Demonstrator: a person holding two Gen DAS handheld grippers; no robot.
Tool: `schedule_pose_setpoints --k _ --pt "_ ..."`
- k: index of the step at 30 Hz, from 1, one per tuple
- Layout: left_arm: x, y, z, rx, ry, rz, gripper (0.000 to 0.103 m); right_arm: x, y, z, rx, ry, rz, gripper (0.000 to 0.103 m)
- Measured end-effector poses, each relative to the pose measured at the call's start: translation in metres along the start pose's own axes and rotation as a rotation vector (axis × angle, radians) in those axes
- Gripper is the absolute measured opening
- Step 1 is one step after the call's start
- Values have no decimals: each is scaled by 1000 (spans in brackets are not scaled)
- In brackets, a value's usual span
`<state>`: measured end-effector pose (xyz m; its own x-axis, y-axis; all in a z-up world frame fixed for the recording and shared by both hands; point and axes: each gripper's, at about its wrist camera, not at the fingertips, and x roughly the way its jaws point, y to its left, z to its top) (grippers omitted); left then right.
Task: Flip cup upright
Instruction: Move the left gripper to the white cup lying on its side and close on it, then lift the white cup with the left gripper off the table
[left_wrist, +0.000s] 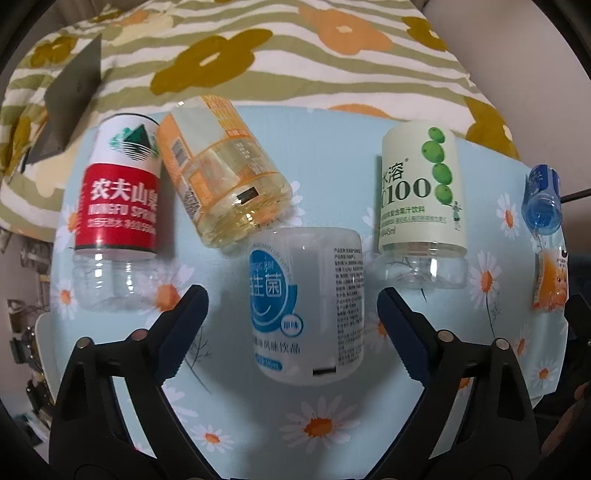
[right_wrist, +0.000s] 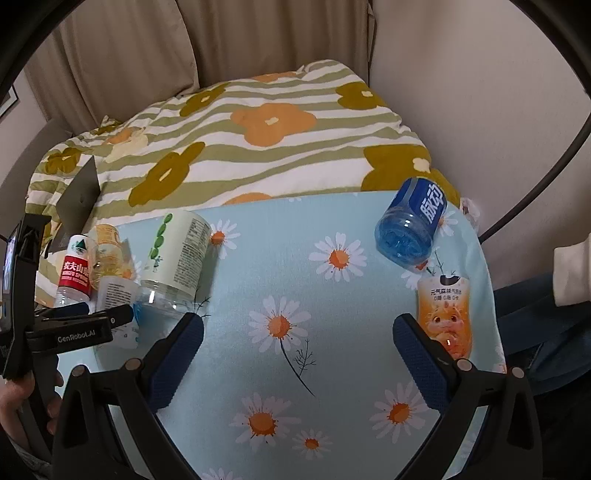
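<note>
Several cut-bottle cups lie or stand on a daisy-print table (left_wrist: 332, 424). In the left wrist view a white-and-blue cup (left_wrist: 308, 306) lies between my open left gripper's (left_wrist: 291, 325) fingers, not touched. Behind it are a red-label cup (left_wrist: 118, 214), a tilted yellow cup (left_wrist: 225, 177) and a pale green "100" cup (left_wrist: 419, 199). My right gripper (right_wrist: 297, 354) is open and empty over bare cloth (right_wrist: 258, 266). A blue cup (right_wrist: 410, 225) lies tilted at the far right. An orange cartoon cup (right_wrist: 445, 317) stands beside the right fingertip (right_wrist: 417, 350).
A striped flower-print quilt (right_wrist: 258, 147) lies behind the table. A grey flat panel (left_wrist: 74, 99) leans at the far left. The left gripper's body (right_wrist: 74, 328) shows at the left of the right wrist view. A curtain (right_wrist: 147, 55) and wall stand behind.
</note>
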<state>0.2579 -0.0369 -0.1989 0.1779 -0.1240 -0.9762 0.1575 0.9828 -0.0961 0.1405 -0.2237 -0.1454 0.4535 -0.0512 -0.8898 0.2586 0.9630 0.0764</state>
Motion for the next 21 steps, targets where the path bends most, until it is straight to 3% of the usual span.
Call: schedule_pose_setpoints --k 5,6,21 --pt "7 0 2 -1 27 -19 78 8 2 4 4 11 -7 102" --pt "7 0 1 -4 30 -31 68 9 4 5 4 12 -7 102" --pt "-15 -5 -20 1 -8 -27 67 -3 6 0 -17 1 16 102"
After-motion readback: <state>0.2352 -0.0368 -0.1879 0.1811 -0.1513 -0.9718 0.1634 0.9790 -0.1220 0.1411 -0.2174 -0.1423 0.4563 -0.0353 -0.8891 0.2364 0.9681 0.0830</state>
